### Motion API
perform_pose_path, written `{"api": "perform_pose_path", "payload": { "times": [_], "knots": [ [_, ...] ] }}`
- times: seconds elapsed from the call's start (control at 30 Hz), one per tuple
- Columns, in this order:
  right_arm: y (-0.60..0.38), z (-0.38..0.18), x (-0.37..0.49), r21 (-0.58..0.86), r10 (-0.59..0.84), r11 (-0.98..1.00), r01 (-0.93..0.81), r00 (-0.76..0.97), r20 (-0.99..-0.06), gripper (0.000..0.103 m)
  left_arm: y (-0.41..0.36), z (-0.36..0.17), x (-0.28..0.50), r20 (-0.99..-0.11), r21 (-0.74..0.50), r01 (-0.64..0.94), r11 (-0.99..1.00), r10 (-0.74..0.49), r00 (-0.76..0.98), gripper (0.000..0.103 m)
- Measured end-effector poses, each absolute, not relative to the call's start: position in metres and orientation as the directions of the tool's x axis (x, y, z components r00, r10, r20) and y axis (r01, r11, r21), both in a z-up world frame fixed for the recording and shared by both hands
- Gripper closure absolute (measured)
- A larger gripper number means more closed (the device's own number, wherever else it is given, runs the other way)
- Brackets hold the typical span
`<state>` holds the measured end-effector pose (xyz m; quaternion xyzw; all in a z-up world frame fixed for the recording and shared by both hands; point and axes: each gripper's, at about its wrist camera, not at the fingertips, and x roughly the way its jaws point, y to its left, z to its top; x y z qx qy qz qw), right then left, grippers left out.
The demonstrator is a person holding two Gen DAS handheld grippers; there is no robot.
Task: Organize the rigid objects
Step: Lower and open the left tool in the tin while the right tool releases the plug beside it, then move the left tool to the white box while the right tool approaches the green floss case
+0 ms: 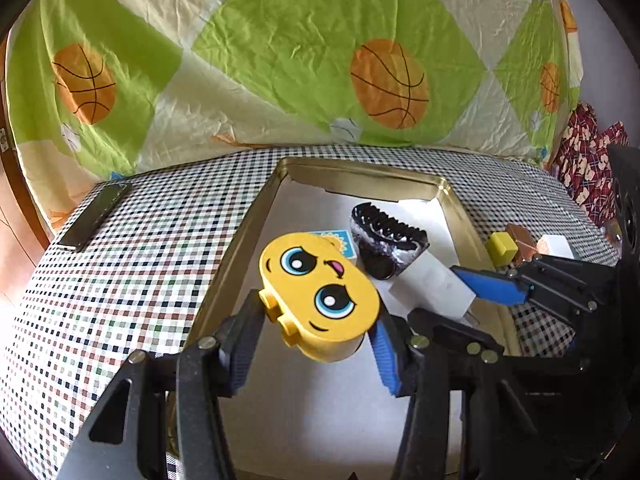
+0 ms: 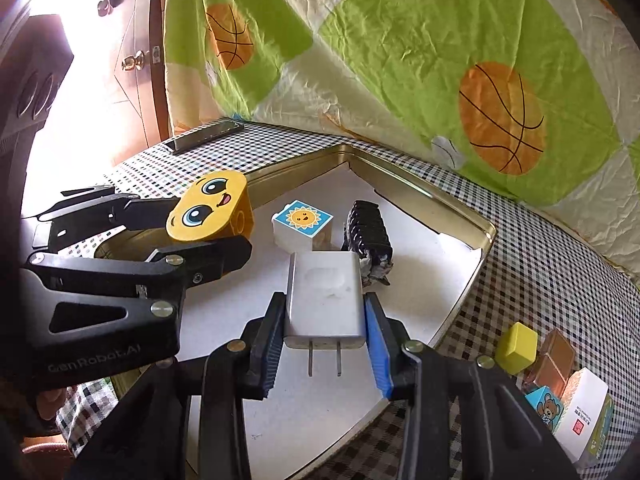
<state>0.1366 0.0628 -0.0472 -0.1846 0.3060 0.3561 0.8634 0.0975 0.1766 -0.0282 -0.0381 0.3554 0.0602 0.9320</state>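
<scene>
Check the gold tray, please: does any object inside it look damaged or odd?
Yes. The black hair claw clip lying in the gold tray, beside the sunflower block, has whitish, scuffed patches at its near end. It looks worn or dirty; actual damage cannot be confirmed.

The left gripper point(image 1: 320, 320) is pointing down at a slant, and its jaws are pressing on a yellow face block point(image 1: 319, 294). Just beside it, the right gripper point(image 2: 325, 330) is tilting down likewise, its jaws clamping a white charger point(image 2: 326, 300).

Home, likely bedroom: basketball-print quilt point(image 1: 304, 64) hanging behind checkered-cloth counter point(image 1: 132, 264); wooden door with brass knob point(image 2: 134, 62) showing upper left of right-wrist view.
</scene>
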Motion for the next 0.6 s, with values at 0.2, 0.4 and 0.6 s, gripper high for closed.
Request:
{"api": "perform_pose_path", "payload": {
  "times": [0.2, 0.4, 0.6],
  "knots": [
    [0.041, -0.038, 0.125, -0.092, 0.521, 0.706, -0.703, 0.602, -0.605, 0.040, 0.174, -0.020, 0.080, -0.611, -0.058, -0.150, 0.987, 0.084, 0.787, 0.031],
    [-0.027, -0.027, 0.112, -0.086, 0.515, 0.760, -0.644, 0.677, -0.527, 0.036, 0.149, 0.001, 0.049, -0.475, -0.118, -0.125, 0.985, 0.055, 0.878, 0.009],
    [-0.117, -0.018, 0.129, -0.047, 0.380, 0.889, -0.455, 0.792, -0.478, 0.035, 0.098, 0.011, 0.053, -0.430, -0.132, -0.038, 0.991, -0.023, 0.902, 0.009]
  ]
}}
